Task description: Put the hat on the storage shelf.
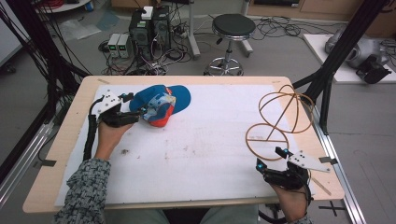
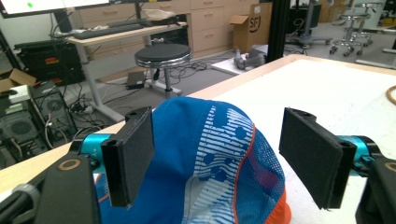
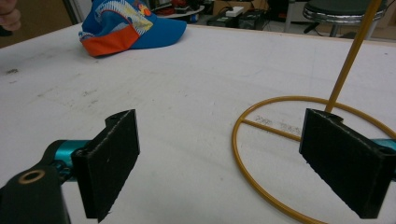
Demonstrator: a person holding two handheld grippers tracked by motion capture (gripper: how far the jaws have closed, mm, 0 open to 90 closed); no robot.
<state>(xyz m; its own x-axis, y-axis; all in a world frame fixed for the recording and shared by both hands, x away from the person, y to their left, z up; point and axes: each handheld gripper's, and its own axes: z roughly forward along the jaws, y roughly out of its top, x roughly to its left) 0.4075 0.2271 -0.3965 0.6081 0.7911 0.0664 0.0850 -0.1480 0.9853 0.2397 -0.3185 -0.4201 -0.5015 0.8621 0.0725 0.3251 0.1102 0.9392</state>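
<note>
I see the white mat (image 1: 201, 140) on the table, and well right of the blue cap (image 1: 161, 103) the gold wire stand (image 1: 280, 119). My left gripper (image 2: 217, 154) straddles the cap, jaws wide; my right gripper (image 3: 233, 161) gapes by the stand's base ring.

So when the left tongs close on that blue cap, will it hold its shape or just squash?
Probably squash: the cap looks like thin fabric and mesh, already slumped on the table. It is likely light, so the open left tongs straddling its crown should lift it easily. The brim may stay stiffer and droop.
</note>
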